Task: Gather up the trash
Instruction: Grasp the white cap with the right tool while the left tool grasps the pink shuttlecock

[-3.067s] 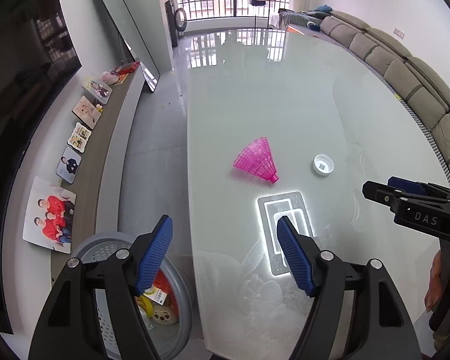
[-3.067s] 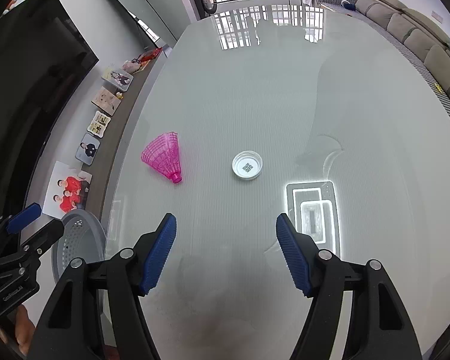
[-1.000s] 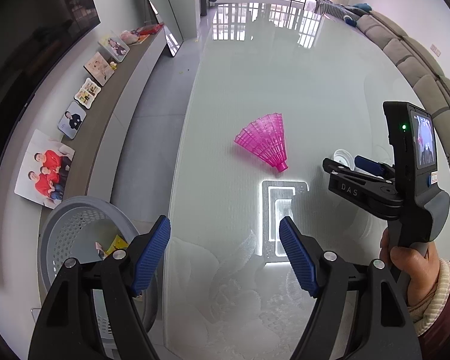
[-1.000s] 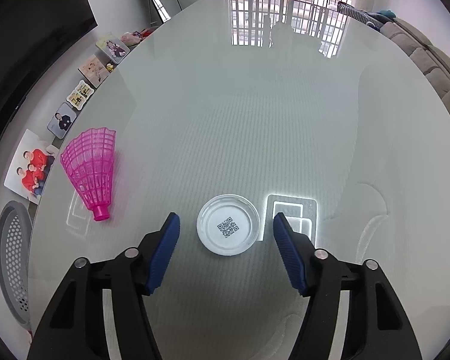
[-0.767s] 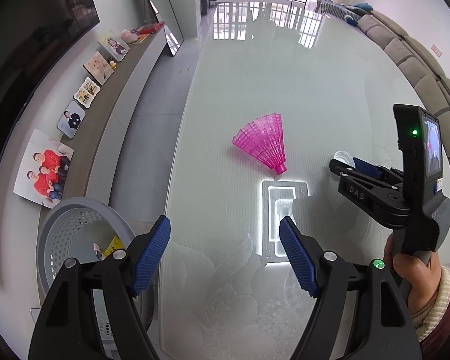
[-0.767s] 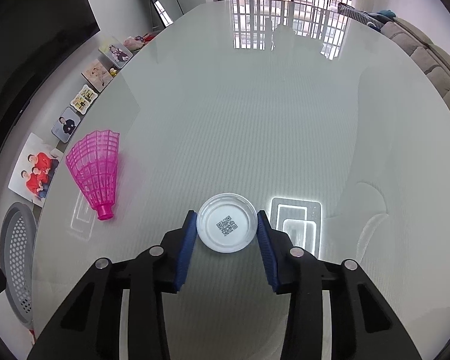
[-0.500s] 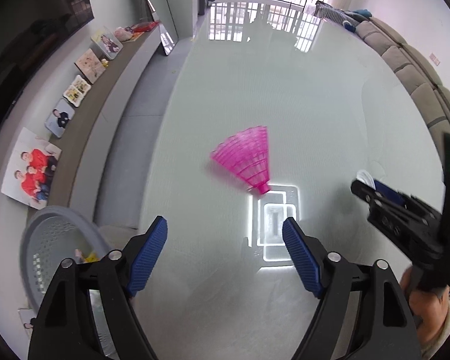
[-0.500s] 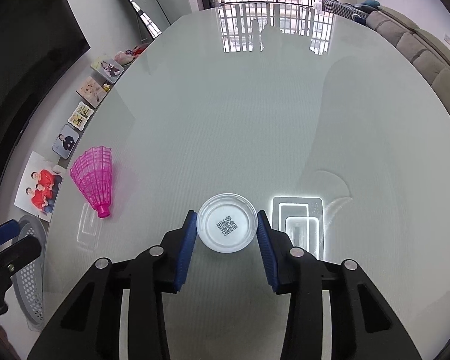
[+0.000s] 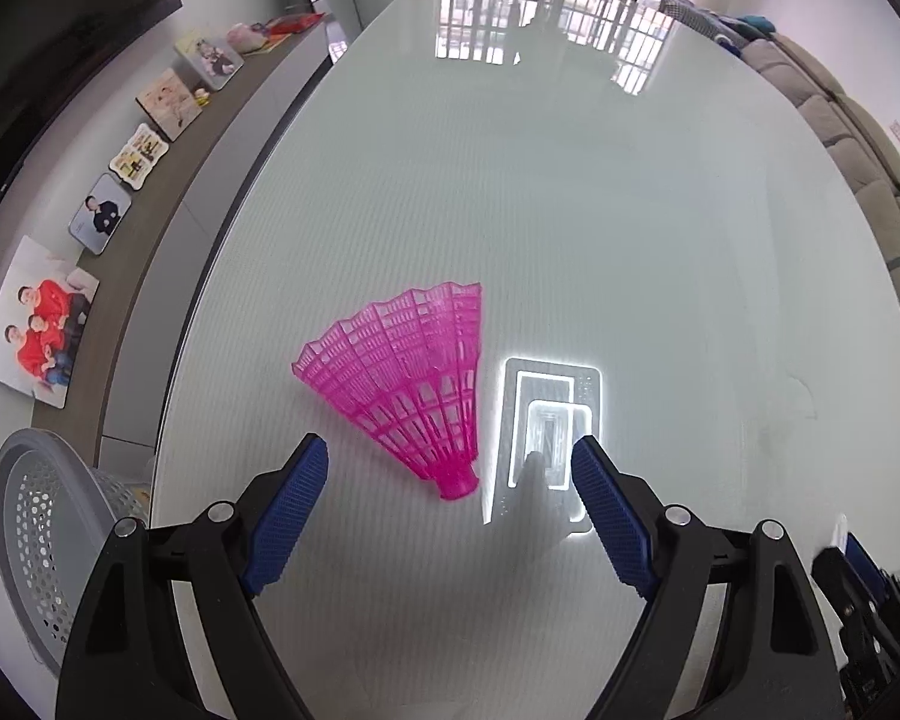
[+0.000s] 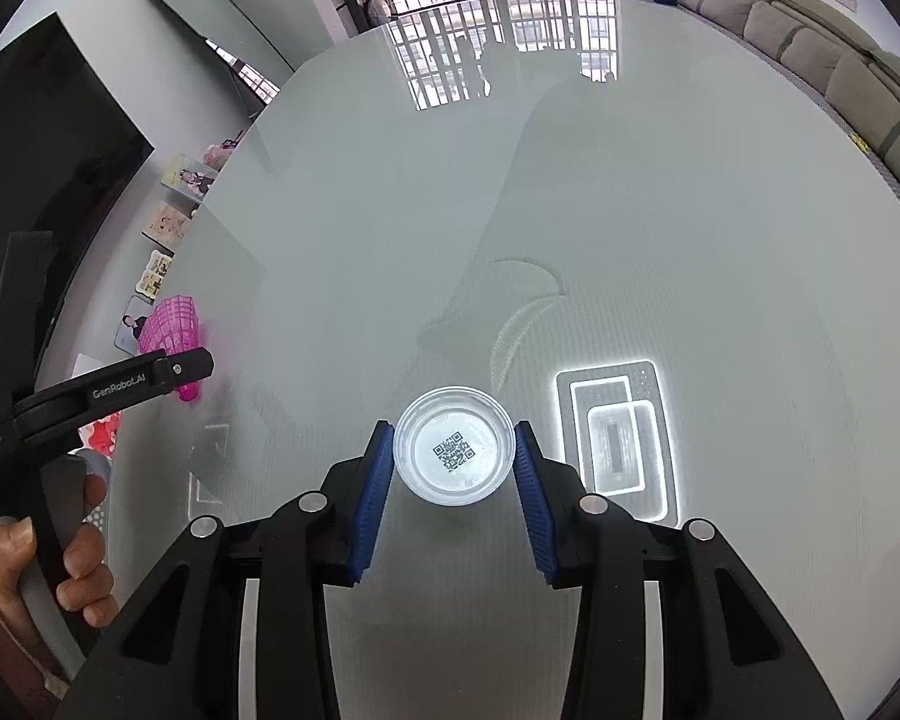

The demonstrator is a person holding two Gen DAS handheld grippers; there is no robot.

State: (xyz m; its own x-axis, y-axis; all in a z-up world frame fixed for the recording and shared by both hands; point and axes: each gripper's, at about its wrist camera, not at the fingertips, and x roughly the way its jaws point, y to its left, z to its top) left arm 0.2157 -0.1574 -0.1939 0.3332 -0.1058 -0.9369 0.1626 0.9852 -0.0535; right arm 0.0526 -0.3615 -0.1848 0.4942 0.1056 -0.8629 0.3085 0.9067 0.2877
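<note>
A pink plastic shuttlecock (image 9: 411, 387) lies on its side on the glossy white table (image 9: 570, 210), cork end towards me. My left gripper (image 9: 450, 510) is open, its blue pads on either side of the cork end, just short of it. The shuttlecock also shows in the right wrist view (image 10: 171, 330), partly behind the left gripper's arm. My right gripper (image 10: 453, 468) is shut on a white round lid (image 10: 453, 447) with a QR code, held just above the table.
A grey perforated trash basket (image 9: 30, 540) stands on the floor beyond the table's left edge. Framed photos (image 9: 36, 318) line a low shelf on the left. A sofa (image 10: 810, 30) runs along the right. A ceiling-lamp reflection (image 9: 549, 426) glares on the table.
My right gripper closed on the white lid and lifted it slightly. My left gripper moved forward from near the basket to the shuttlecock, still open.
</note>
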